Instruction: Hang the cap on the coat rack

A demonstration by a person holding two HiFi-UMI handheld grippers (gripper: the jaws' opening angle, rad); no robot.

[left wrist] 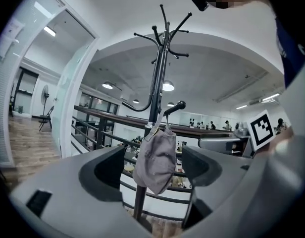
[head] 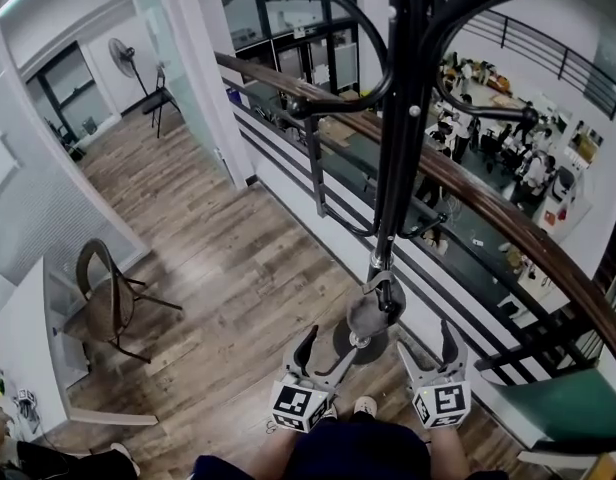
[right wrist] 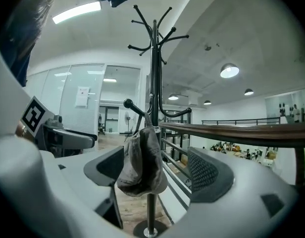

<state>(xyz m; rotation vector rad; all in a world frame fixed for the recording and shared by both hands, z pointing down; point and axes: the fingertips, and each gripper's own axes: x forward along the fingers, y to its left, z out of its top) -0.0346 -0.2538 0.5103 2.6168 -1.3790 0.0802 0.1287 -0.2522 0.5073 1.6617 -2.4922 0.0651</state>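
Observation:
A grey cap (head: 373, 313) hangs by its strap from a low hook of the black coat rack (head: 403, 118), just above the rack's round base. My left gripper (head: 328, 353) and right gripper (head: 428, 348) are side by side below it, both open and empty. In the left gripper view the cap (left wrist: 155, 157) hangs from the rack (left wrist: 160, 73) beyond the wide-apart jaws, and no pad touches it. The right gripper view shows the same cap (right wrist: 140, 165) on the rack (right wrist: 153, 68), clear of its jaws.
A railing with a wooden handrail (head: 508, 223) runs just behind the rack, with an office floor below it. A chair (head: 103, 303) and a white desk (head: 28, 358) stand at the left on the wood floor. A fan (head: 123, 58) stands far back.

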